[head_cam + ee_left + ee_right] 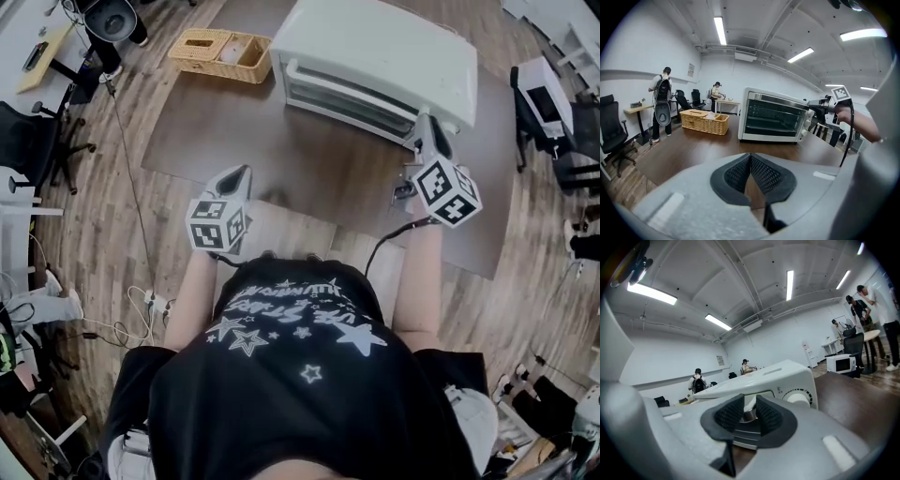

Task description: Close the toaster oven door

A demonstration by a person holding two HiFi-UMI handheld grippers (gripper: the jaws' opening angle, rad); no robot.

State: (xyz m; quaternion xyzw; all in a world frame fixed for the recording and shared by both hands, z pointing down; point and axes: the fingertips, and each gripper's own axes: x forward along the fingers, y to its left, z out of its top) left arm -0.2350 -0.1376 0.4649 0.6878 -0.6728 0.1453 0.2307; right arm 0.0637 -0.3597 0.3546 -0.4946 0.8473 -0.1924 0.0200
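Note:
A white toaster oven [375, 47] stands at the far side of the brown table [309, 159]. In the left gripper view its glass door [771, 117] stands upright against the oven's front. My right gripper [427, 131] is at the oven's right front corner, beside the knobs. In the right gripper view its pads [726, 416] hold the shiny end of the door handle [749, 416] between them. My left gripper [239, 173] hovers low over the table, well short of the oven. It is shut and holds nothing, with the pad tips [750, 157] meeting.
A wicker basket [220, 53] sits on the table left of the oven. Office chairs [37, 141], desks and cables on the wood floor lie to the left. People [661, 103] stand at the back of the room. A small microwave [841, 363] stands far right.

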